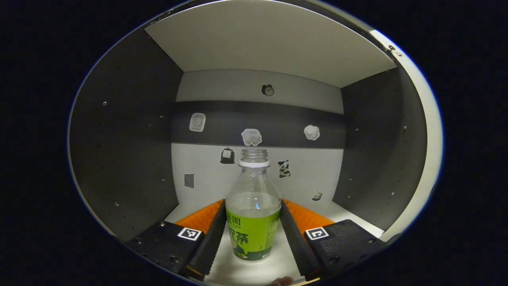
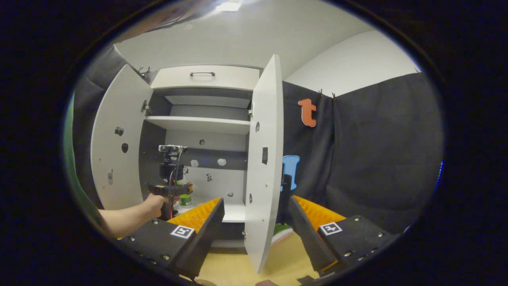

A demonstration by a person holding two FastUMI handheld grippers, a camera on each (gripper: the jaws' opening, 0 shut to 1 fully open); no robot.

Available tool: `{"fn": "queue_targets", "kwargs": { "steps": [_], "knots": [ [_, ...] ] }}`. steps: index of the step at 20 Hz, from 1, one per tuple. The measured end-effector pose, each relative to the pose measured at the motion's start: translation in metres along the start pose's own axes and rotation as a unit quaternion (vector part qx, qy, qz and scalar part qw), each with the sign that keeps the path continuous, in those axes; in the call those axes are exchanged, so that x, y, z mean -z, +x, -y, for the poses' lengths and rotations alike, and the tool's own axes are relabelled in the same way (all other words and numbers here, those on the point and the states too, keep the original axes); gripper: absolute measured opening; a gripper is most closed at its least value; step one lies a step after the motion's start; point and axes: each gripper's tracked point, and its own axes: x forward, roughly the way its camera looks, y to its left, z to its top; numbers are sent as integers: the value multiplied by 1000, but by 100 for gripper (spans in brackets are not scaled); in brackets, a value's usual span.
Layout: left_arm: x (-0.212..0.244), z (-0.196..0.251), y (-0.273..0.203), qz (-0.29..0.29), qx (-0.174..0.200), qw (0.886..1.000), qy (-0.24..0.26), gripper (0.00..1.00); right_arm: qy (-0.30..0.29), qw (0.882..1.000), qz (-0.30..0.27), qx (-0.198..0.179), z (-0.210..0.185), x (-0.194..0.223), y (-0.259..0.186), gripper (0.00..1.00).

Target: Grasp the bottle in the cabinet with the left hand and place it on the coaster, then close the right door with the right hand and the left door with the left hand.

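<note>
Left gripper view puts us inside the cabinet [image 1: 262, 51], with the left gripper [image 1: 253, 228] set around the bottle [image 1: 253, 210]: its two fingers [image 1: 212, 234] flank the green label on either side, close against it, though we cannot tell whether they press on it yet (the pads sit right at the label's edges). The bottle stands upright and uncapped on the cabinet's white floor, near the front. So we judge the first step, the grasp, to be in hand, and the next move calls for a firm squeeze, a straight lift, and a careful pull out. In the right gripper view, the right gripper [image 2: 256, 222] waits outside with its fingers apart, straddling the edge of the open right door [image 2: 264, 159]; the left door [image 2: 115, 143] stands open too, and a hand [image 2: 152, 204] holds the left gripper at the lower shelf.
</note>
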Motion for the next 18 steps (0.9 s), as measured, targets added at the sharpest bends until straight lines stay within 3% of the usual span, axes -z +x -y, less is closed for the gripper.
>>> {"fn": "queue_targets", "kwargs": {
  "steps": [5,12,18],
  "knots": [
    [-28,12,-40,14,23,999,-24,78,-8,1000,-11,-2,-1,17,-30,96],
    [-64,5,-163,19,5,999,-33,78,7,998,13,-55,-11,2,-87,94],
    [-65,3,-275,5,-11,1000,-25,78,42,995,20,-85,-1,-12,-126,94]
  ]
}}
